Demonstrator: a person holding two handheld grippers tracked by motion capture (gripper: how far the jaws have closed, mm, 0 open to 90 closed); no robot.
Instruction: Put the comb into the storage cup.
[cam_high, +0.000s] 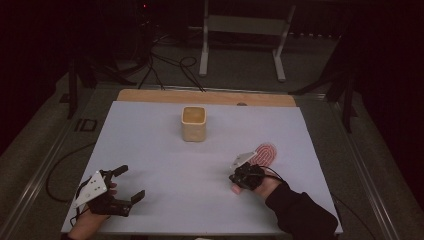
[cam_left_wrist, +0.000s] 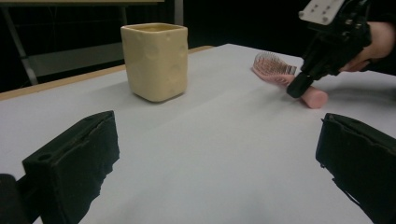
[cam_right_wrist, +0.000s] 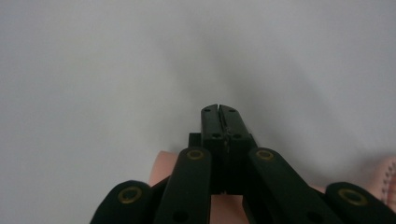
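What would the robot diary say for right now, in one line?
left gripper: open, idle | right gripper: shut, pressing on pink hairbrush handle | cream cup: upright, untouched

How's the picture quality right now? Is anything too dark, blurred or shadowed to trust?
High view: dim room, surroundings nearly black, white table readable, pink hairbrush small and soft. Left gripper view: sharp on the yellow cup and the hairbrush, its own jaws blurred close up. Right gripper view: right hand-held gripper casts a soft shadow on the table; the pink handle beneath is blurry.
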